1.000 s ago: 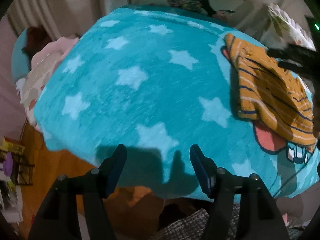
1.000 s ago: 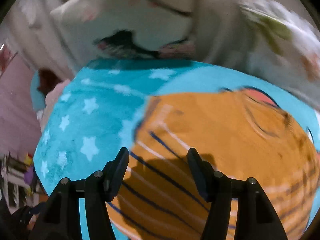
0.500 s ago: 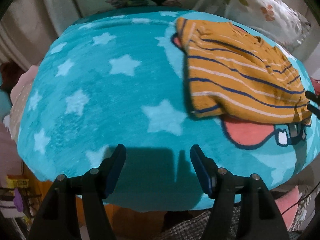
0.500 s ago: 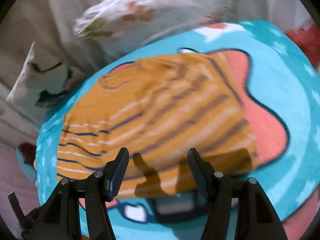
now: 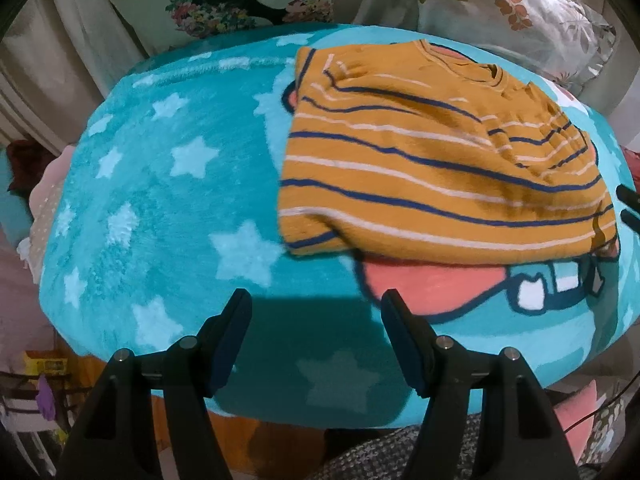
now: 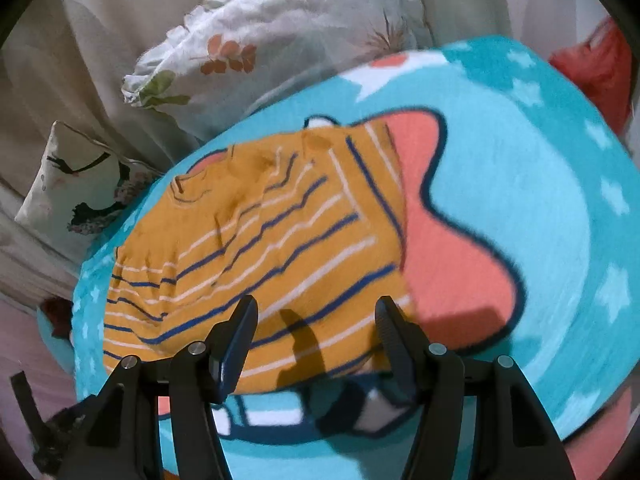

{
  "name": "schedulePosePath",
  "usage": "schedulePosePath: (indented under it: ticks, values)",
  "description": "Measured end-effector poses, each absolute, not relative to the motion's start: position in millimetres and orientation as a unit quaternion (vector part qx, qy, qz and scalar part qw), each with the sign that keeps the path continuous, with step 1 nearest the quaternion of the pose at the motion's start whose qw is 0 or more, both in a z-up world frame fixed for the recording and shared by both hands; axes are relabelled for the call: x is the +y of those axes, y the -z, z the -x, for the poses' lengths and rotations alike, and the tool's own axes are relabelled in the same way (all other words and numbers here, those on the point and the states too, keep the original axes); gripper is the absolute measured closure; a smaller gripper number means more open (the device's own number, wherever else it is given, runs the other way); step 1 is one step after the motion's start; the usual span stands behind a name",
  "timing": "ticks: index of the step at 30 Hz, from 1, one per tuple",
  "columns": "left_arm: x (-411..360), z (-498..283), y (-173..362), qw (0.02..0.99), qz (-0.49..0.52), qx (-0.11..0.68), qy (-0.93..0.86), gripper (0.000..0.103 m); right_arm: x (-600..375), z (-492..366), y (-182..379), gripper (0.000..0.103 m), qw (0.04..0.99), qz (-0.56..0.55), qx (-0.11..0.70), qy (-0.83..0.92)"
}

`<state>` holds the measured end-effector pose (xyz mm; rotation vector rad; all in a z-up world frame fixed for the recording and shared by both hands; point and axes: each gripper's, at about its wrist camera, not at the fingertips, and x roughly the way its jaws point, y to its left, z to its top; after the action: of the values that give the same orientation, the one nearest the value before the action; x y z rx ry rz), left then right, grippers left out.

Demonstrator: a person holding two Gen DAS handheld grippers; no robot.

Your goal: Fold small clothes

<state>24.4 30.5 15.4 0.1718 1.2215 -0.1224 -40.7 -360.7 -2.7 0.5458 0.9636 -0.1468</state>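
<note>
A small mustard-yellow shirt (image 5: 432, 172) with navy and white stripes lies folded on a teal star-patterned blanket (image 5: 168, 184). In the left wrist view it is up and to the right of my open, empty left gripper (image 5: 316, 320), which hovers over the blanket's near edge. In the right wrist view the shirt (image 6: 256, 256) lies just ahead of my open, empty right gripper (image 6: 316, 320), whose fingers cast shadows on the shirt's near hem. The right gripper's fingertips (image 5: 628, 196) show at the right edge of the left wrist view.
The blanket (image 6: 540, 208) bears a pink and white cartoon print. Floral pillows (image 5: 520, 12) and a white pillow with a dark print (image 6: 80, 184) lie behind it. A red cloth (image 6: 600, 68) lies at the far right. An orange floor and shelf clutter (image 5: 40, 384) lie below left.
Both cameras have swung so that the shirt is more centred. The right gripper has pulled back from over the shirt to its near hem. Both grippers stay open.
</note>
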Motion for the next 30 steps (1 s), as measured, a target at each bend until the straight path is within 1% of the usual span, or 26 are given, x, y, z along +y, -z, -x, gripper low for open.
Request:
schedulePosePath:
  ticks: [5,8,14,16,18,21,26,30]
  values:
    - [6.4,-15.8,-17.8,0.813,-0.088,0.574,0.040,0.035,-352.5,18.9,-13.6,0.037,0.871,-0.215,0.441,0.021]
    - [-4.7,-11.5,-19.7,0.813,-0.091,0.574,0.031,0.035,-335.6,-5.8,-9.9,0.037,0.871,-0.193,0.450,-0.038]
    - [-15.8,-5.9,-25.5,0.817,-0.093,0.570,0.009,0.032,-331.7,-62.3,24.5,0.038,0.851,-0.181,0.486,-0.086]
    - [-16.0,-5.7,-25.8,0.817,-0.092,0.570,0.000,0.032,-346.1,-84.1,41.8,0.038,0.843,-0.183,0.502,-0.069]
    - [-15.7,-5.6,-25.2,0.816,-0.090,0.571,-0.007,0.032,-359.7,-94.9,46.6,0.039,0.845,-0.176,0.503,-0.043]
    - [-12.3,-7.9,-21.9,0.814,-0.083,0.574,-0.018,0.032,-377.1,-96.8,36.0,0.039,0.845,-0.209,0.491,-0.045]
    - [-9.7,-12.8,-13.5,0.807,-0.076,0.584,-0.030,0.032,-373.4,-85.0,13.5,0.039,0.858,-0.194,0.471,-0.063]
    - [-9.6,-17.3,-8.3,0.802,-0.075,0.592,-0.035,0.032,-348.2,-69.6,2.9,0.039,0.872,-0.169,0.452,-0.082]
